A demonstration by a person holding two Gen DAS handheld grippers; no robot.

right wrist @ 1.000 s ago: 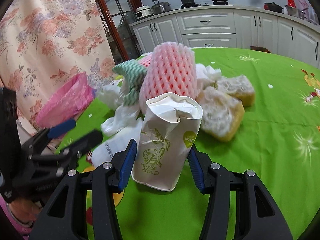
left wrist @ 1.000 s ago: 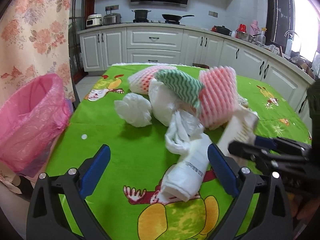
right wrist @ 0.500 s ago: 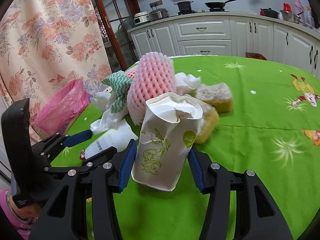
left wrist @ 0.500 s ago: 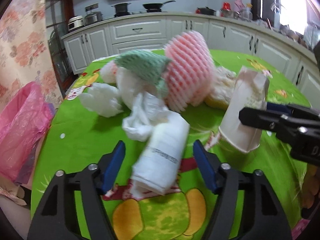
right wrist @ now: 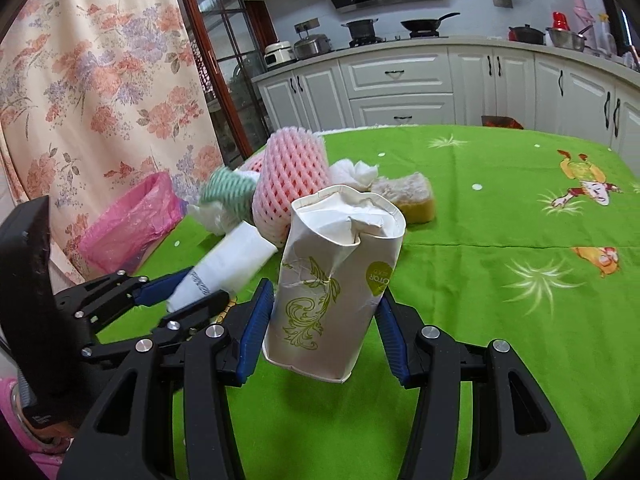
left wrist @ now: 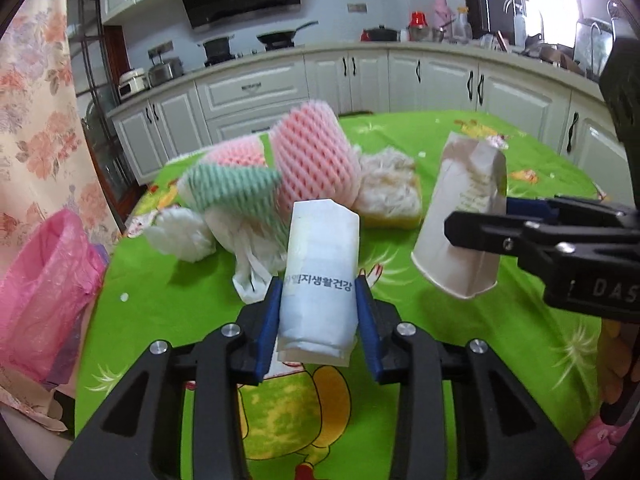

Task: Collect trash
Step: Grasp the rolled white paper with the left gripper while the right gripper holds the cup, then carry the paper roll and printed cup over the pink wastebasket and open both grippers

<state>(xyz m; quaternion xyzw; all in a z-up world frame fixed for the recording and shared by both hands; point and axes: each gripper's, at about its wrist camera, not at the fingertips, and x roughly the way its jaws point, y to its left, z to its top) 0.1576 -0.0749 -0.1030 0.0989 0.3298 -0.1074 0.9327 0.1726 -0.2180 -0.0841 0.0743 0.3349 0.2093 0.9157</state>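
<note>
My left gripper (left wrist: 318, 312) is shut on a white paper packet (left wrist: 320, 276) with black print and holds it above the green tablecloth (left wrist: 460, 336). My right gripper (right wrist: 326, 328) is shut on a crumpled white paper cup (right wrist: 334, 280) with green ornament, also lifted; the cup shows in the left wrist view (left wrist: 460, 220) at the right. Behind lie pink foam fruit nets (left wrist: 316, 160), a green foam net (left wrist: 232, 184), white plastic bags (left wrist: 180, 234) and a yellow sponge (left wrist: 394, 196). A pink-lined trash bin (left wrist: 44, 292) stands off the table's left edge.
The bin also shows at the left in the right wrist view (right wrist: 132, 220). A floral curtain (right wrist: 88, 80) hangs behind it. White kitchen cabinets (right wrist: 400, 88) run along the far wall. The tablecloth's right half (right wrist: 520, 240) is bare fabric.
My left gripper has closed on the white packet and lifted it off the table. The right gripper keeps holding the cup and has drawn back from the pile.
</note>
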